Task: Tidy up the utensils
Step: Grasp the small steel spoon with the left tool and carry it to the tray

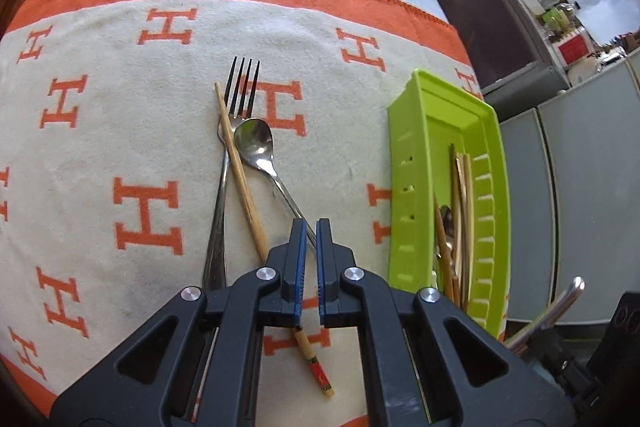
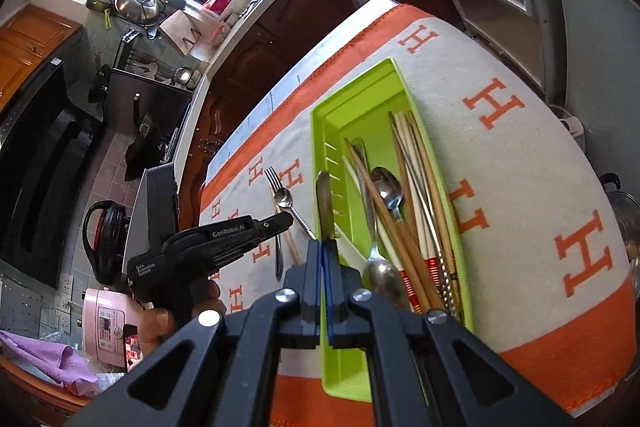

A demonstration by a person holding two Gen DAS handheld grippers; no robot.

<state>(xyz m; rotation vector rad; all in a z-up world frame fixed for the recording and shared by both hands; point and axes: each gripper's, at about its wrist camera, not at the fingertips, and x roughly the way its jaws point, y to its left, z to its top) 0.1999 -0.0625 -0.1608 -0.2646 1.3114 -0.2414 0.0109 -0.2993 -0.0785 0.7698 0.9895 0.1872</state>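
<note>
The right tongs, clamped on a utensil handle, carry it over the green tray; next, lower and release, while the left tongs, pressed together on the spoon's handle, lift it from the bench toward the tray at three o'clock.

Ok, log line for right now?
left tool shut at spoon handle, grip unclear | right tool shut on metal utensil at green tray | fork, chopstick on cloth
</note>
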